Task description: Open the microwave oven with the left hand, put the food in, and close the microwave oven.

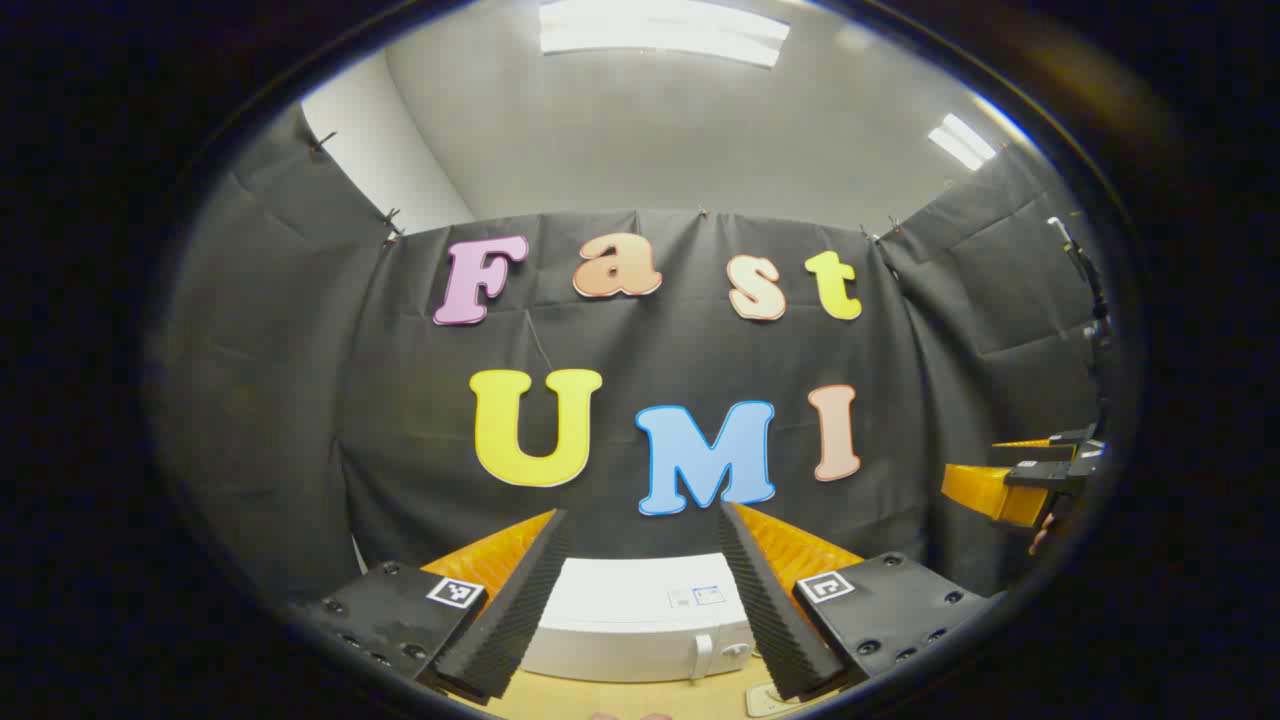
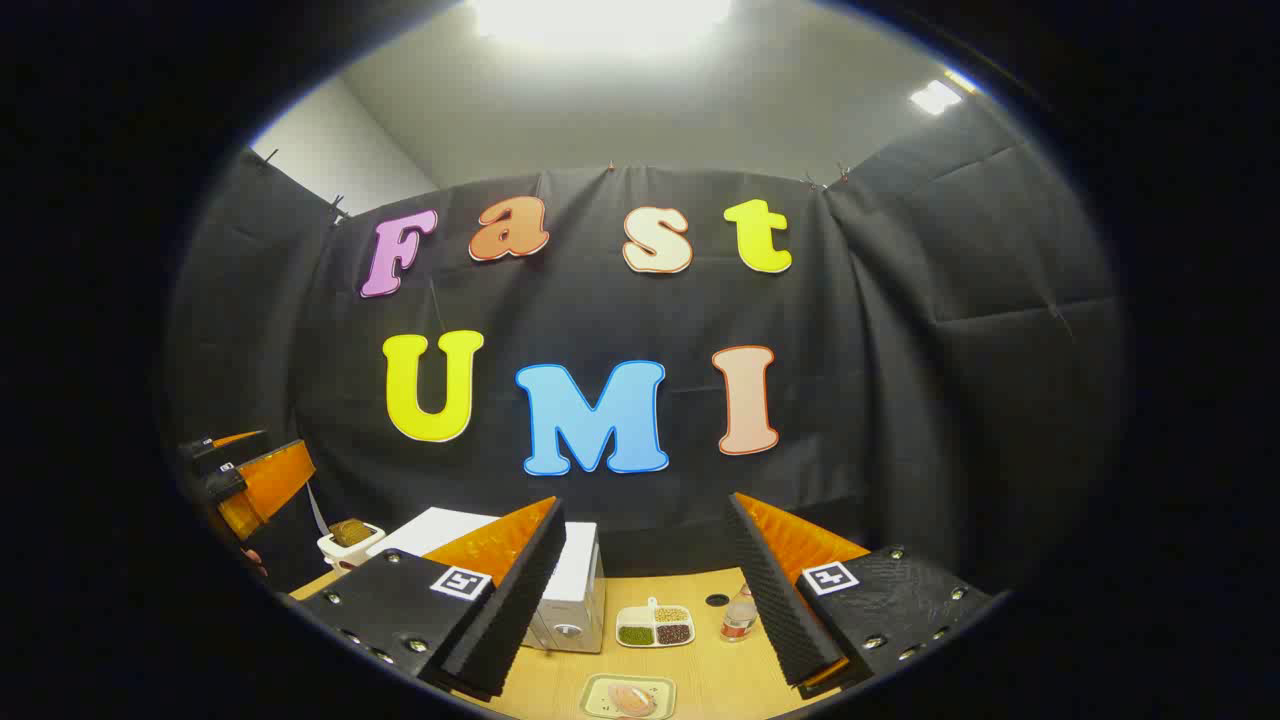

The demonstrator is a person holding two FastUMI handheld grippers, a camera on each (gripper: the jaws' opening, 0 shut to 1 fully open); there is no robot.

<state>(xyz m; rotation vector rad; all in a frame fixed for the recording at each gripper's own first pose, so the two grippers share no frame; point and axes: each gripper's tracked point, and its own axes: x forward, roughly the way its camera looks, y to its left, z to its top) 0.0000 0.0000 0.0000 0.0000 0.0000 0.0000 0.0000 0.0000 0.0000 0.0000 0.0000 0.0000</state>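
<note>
The left gripper [image 1: 640,600], seen in the left gripper view, is hovering with its two fingers spread wide apart and gripping nothing; between them the white microwave oven [image 1: 640,620] is sitting on the wooden table [image 1: 620,700], its door shut and its handle and knob facing the camera. At the right edge of that same view, the right gripper [image 1: 1010,480] is showing, held well apart from the microwave oven, with a hand [image 1: 1045,535] just below it. In the right gripper view, the right gripper [image 2: 640,600] is likewise hanging above the table [image 2: 720,680] with its fingers wide apart and nothing between them. To the left, partly behind its left finger, the microwave oven [image 2: 575,590] is standing near the booth's wall. Just beside the oven, toward the right, a divided dish [image 2: 655,625] of green, tan and dark grains is lying on the table, and a small bottle [image 2: 738,615] is standing just beside that dish. Nearer the camera, a plate of food [image 2: 628,696] is resting on the table at the lower edge. At the far left, a small white pot [image 2: 347,538] with a brown content is standing beside the oven, and the left gripper [image 2: 250,480] is showing above it; whether that pot touches the oven cannot be told.
</note>
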